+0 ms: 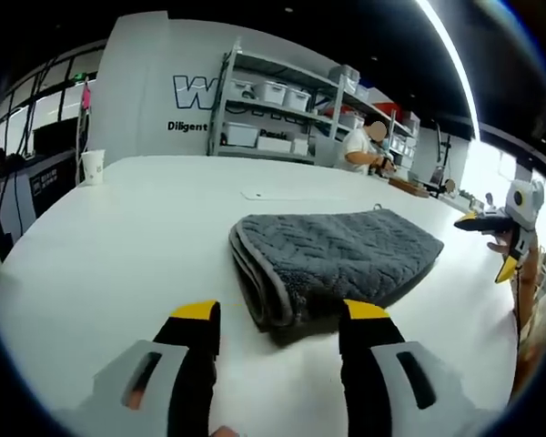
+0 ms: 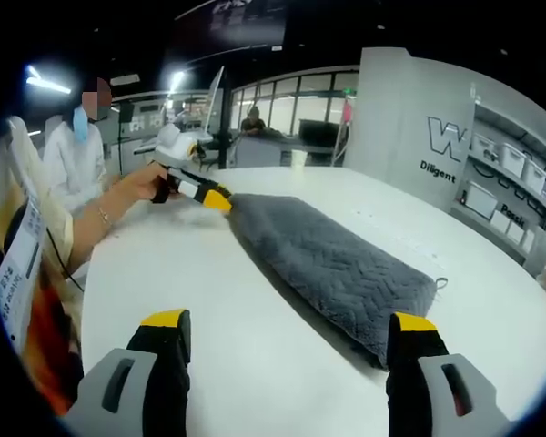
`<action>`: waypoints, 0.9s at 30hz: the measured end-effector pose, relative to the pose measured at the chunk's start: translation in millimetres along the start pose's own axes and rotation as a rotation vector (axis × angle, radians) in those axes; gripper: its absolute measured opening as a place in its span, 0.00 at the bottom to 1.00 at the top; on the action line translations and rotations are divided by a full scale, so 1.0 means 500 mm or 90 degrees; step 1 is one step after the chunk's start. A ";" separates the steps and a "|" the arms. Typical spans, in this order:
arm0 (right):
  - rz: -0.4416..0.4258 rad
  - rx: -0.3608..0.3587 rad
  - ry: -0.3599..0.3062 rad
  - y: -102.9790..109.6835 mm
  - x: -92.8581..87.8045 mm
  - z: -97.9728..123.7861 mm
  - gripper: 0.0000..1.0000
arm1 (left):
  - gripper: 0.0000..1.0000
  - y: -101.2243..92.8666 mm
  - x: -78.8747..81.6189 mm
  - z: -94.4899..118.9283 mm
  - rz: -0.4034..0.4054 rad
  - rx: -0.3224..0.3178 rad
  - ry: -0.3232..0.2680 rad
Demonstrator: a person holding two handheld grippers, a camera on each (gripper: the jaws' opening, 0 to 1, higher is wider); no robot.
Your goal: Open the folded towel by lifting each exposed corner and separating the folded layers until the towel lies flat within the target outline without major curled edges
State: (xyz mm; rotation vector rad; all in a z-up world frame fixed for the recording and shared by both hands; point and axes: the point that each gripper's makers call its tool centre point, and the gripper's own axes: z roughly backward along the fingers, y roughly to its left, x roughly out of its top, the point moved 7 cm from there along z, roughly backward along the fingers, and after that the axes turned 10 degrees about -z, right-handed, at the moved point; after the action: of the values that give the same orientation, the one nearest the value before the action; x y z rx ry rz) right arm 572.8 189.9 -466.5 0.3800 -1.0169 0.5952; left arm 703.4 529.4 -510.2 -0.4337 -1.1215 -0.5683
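On the white table (image 1: 118, 237) lies one folded grey towel (image 1: 332, 259), both grippers (image 1: 280, 319) (image 2: 287, 332) gaping, grasping nothing.

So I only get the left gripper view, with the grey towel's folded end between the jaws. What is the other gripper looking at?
Observer: The right gripper is open, and the towel's opposite end lies just ahead of it, nearer the jaw on that view's right.
Operator: Can it see my gripper?
Observer: Yes. The left gripper is at the towel's far end, held in a hand.
Operator: Anything behind it?
Observer: Past the table, a person is at a desk in front of large windows.
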 end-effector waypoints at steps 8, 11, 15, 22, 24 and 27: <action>0.000 -0.002 0.003 -0.002 -0.001 -0.001 0.89 | 0.92 0.002 -0.003 -0.001 0.012 -0.004 0.009; 0.001 -0.001 0.005 -0.002 -0.002 -0.001 0.89 | 0.98 0.001 0.001 0.000 0.031 -0.011 -0.006; 0.001 -0.004 0.006 -0.003 -0.003 -0.002 0.89 | 1.00 -0.005 0.009 0.001 0.045 -0.020 -0.026; 0.002 -0.005 0.008 -0.003 -0.004 -0.002 0.88 | 1.00 -0.010 0.009 0.000 0.043 -0.027 -0.025; 0.003 -0.008 0.009 -0.004 -0.004 -0.002 0.88 | 1.00 -0.010 0.008 0.000 0.034 -0.023 -0.016; 0.001 -0.009 0.010 -0.006 -0.004 -0.003 0.89 | 1.00 -0.012 0.010 0.005 0.017 -0.019 -0.010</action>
State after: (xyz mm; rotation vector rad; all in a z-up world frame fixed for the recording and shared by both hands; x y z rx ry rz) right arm 575.0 187.6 -469.2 0.3614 -1.0065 0.5914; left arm 699.6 525.2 -504.5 -0.4790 -1.1225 -0.5594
